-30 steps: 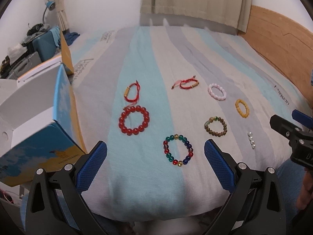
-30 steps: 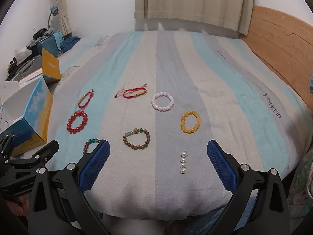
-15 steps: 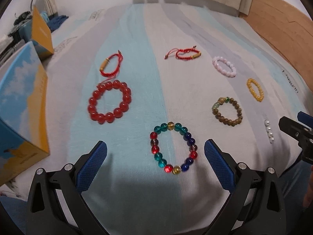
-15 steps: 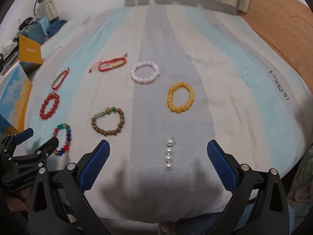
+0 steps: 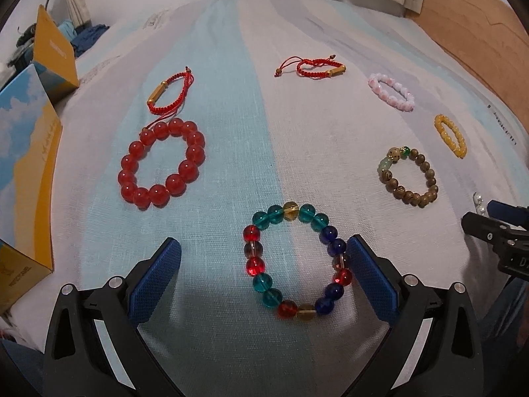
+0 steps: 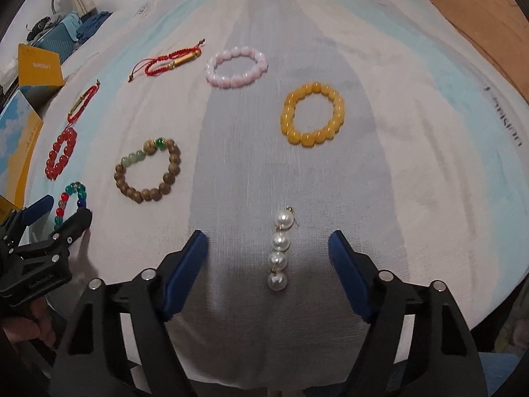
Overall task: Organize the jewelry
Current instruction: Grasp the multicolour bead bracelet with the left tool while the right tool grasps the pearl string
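Several bracelets lie on a striped bedspread [image 5: 231, 99]. My left gripper [image 5: 264, 264] is open, low over the bed, with a multicolour glass-bead bracelet [image 5: 294, 261] between its blue pads; the right pad [image 5: 370, 278] touches or nearly touches the beads. My right gripper [image 6: 267, 264] is open, with a string of pearls [image 6: 281, 248] lying between its pads. A big red bead bracelet [image 5: 162, 162], a brown wooden bracelet [image 6: 148, 172], a yellow bracelet [image 6: 312, 119], a pink bracelet [image 6: 236, 67] and two red cord bracelets [image 5: 172, 92] [image 5: 314, 67] lie farther out.
A blue and yellow cardboard box [image 5: 26, 178] stands at the left edge of the bed, with a yellow flap [image 5: 54, 53] behind it. A wooden headboard [image 5: 479, 26] runs along the right. The bed's front edge is just under both grippers.
Both grippers have moved forward and down toward the bed. The multicolour bracelet now sits between the left pads, and the pearl string between the right pads.
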The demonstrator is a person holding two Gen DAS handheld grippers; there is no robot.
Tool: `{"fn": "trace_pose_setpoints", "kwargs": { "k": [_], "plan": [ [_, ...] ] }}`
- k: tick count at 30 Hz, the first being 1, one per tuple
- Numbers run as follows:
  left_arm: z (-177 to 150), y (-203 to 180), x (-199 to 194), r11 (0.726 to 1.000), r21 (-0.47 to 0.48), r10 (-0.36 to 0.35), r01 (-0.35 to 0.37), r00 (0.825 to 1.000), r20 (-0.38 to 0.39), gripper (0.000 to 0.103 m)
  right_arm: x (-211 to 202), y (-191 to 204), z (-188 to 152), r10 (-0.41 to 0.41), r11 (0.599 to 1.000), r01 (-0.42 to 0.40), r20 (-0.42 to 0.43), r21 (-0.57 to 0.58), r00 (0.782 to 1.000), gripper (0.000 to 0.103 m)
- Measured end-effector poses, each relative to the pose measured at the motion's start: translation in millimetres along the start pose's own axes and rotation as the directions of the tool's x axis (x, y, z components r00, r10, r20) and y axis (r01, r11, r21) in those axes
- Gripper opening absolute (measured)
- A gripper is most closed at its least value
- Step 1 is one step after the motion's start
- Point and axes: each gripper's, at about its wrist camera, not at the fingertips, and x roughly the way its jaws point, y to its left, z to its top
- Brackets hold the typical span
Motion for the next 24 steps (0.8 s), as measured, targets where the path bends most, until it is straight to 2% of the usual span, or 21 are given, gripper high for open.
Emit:
{"fn": "trace_pose_setpoints", "kwargs": {
  "k": [3, 5, 6, 11, 17, 20, 23, 24],
  "plan": [
    [-2, -2, -1, 1.000, 0.013, 0.014, -0.014, 1.000, 0.005, 0.096, 0, -3, -3, 0.019, 1.000, -0.019, 0.004, 0.008, 1.000, 0.064],
    [-4, -4, -3, 1.000, 0.018, 0.019, -0.019, 1.000, 0.003, 0.094, -1, -8, -5, 0.035, 0.999, -0.035, 0.007, 0.023, 0.999, 0.056],
    [-4, -5, -3, 1.000, 0.019, 0.019, -0.019, 1.000, 0.001, 0.092, -1, -12, -7, 0.044, 0.998, -0.044, 0.007, 0.034, 0.999, 0.053],
    [-6, -9, -7, 0.999, 0.026, 0.018, -0.018, 1.000, -0.001, 0.082, -1, -22, -8, 0.053, 0.996, -0.053, 0.004, 0.070, 0.999, 0.028],
    [-6, -12, -10, 0.999, 0.034, 0.018, -0.018, 1.000, -0.005, 0.070, -4, -22, -12, 0.039, 0.998, -0.039, 0.012, 0.050, 0.999, 0.011],
    [-6, -10, -12, 0.999, 0.037, 0.018, -0.017, 1.000, -0.011, 0.063, -5, -18, -13, 0.017, 1.000, -0.018, 0.020, 0.020, 1.000, 0.011],
    [-5, -8, -14, 0.999, 0.035, 0.016, -0.015, 1.000, -0.021, 0.049, -5, -15, -12, 0.010, 1.000, -0.010, 0.025, 0.008, 1.000, 0.011],
    [-4, -6, -15, 0.999, 0.037, 0.021, -0.020, 0.999, -0.026, 0.041, -5, -16, -13, 0.012, 1.000, -0.012, 0.028, 0.012, 1.000, 0.011]
  ]
}}
